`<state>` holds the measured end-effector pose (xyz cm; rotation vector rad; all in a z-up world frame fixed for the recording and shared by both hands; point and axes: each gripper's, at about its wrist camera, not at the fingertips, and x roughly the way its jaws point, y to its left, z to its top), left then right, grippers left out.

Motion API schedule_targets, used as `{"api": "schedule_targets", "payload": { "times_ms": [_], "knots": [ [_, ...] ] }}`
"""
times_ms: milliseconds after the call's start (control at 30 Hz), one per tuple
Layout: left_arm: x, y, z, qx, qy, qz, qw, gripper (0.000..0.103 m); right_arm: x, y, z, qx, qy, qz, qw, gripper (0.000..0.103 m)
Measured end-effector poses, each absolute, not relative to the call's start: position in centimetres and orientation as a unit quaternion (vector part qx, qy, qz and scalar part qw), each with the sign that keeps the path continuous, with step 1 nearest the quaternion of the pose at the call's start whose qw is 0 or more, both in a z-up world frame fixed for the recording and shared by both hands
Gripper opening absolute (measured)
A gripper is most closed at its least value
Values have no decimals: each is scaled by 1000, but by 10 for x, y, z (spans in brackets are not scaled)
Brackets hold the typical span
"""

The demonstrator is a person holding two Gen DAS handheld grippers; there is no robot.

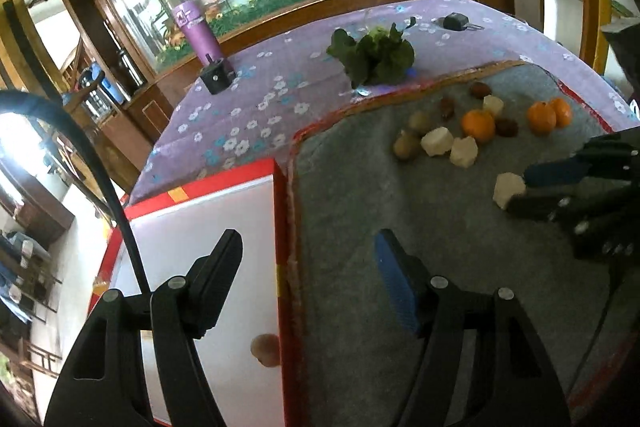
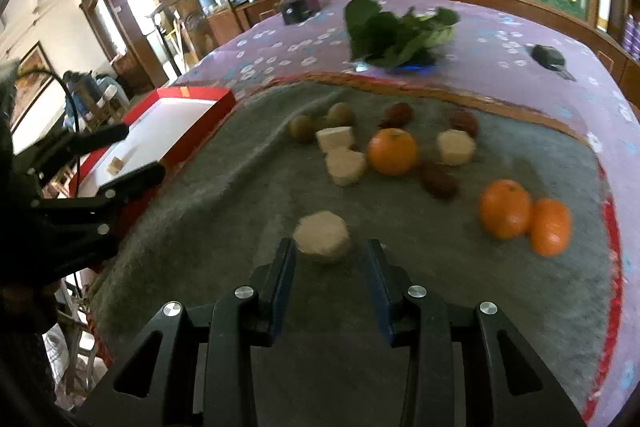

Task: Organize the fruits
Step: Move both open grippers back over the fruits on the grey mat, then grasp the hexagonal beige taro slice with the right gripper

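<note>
The right gripper [image 2: 330, 259], jaws open, is around the near pale peeled fruit chunk [image 2: 322, 235] on the grey mat [image 2: 224, 211]; it looks light, perhaps slippery, so hold its flat sides gently.

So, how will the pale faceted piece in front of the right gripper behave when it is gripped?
The pale faceted piece rests on a flat face, so it probably will not roll. Its cut sides should give the right gripper firm, flat contact. It looks solid, likely stiff.

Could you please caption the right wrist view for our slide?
Open right gripper closing in on a pale fruit chunk on the grey mat.
</note>
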<state>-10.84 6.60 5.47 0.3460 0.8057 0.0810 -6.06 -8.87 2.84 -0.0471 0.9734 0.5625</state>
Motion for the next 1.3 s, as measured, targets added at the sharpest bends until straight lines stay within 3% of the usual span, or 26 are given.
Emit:
{"api": "schedule_targets", "payload": {
  "times_ms": [100,300,700,933,1300],
  "knots": [
    [-101,65,60,155,394,26,906,68,-53,-75,25,-38,461,258,848,41],
    [-78,42,70,146,399,-27,905,68,-51,-72,19,-61,458,255,850,33],
    [-19,-10,25,88,483,-82,867,67,-40,-200,42,129,373,184,900,34],
    [-10,-28,14,91,500,-71,858,67,-44,-213,56,166,342,192,905,34],
    [1,-28,9,75,490,-70,866,55,-46,-232,58,210,330,183,902,34]
  ]
}}
